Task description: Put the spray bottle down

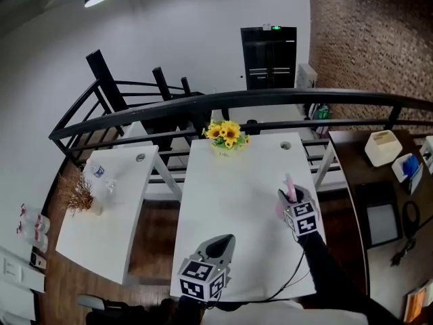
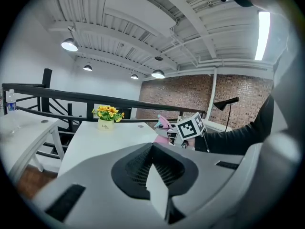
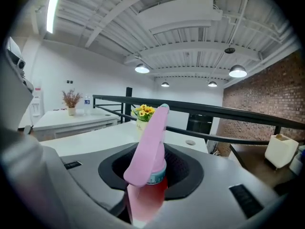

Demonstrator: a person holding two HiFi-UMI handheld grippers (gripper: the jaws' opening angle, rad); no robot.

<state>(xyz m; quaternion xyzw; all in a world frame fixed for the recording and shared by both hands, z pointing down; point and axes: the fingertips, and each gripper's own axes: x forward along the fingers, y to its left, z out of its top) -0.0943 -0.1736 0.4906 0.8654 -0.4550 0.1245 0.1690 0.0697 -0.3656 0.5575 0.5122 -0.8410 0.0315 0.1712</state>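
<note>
Pink spray bottle held, not yet set down

My right gripper (image 3: 147, 197) has its jaws clenched on the tall pink plastic spray bottle (image 3: 151, 156), and my left gripper (image 2: 157, 185) is closed on nothing. If I release high over the white worktop (image 1: 233, 181), I expect the bottle to topple towards the yellow flowers (image 3: 143, 111) beyond the jaws.

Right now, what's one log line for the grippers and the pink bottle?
left gripper: shut, empty | right gripper: shut on spray bottle | spray bottle: over white table, not yet put down

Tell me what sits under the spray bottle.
The white table lies below the spray bottle, which the right tool grips. Whether its base touches the tabletop is hidden by the tool.
</note>
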